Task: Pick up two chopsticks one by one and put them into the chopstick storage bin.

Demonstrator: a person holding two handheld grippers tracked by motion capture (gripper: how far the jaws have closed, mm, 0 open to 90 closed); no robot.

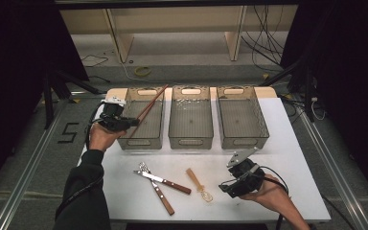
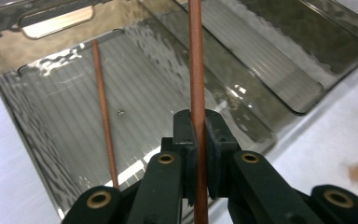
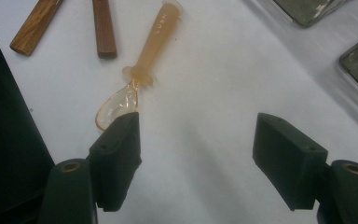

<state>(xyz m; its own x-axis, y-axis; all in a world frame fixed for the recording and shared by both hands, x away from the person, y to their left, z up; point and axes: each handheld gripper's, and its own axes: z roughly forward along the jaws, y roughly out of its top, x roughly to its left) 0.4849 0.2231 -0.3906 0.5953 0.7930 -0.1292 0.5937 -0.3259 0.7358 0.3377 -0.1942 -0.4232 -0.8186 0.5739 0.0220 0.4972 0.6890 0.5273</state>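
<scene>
- Three clear grey bins are counted in a row on the table: a left bin (image 1: 143,125), a middle bin (image 1: 190,120) and a right bin (image 1: 242,120).
- Two chopsticks are seen: a clamped one (image 2: 196,74) and a loose one (image 2: 103,112).
- One knife (image 1: 165,181) and one fork (image 1: 155,188), both wooden-handled, are counted.
- One orange spoon (image 1: 198,183) is counted.
- Two grippers are counted: the left gripper (image 1: 133,123) and the right gripper (image 1: 224,186).

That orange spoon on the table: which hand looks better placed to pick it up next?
The right. The right gripper is open beside the orange spoon, while the left gripper is shut on a chopstick over the left bin.
</scene>
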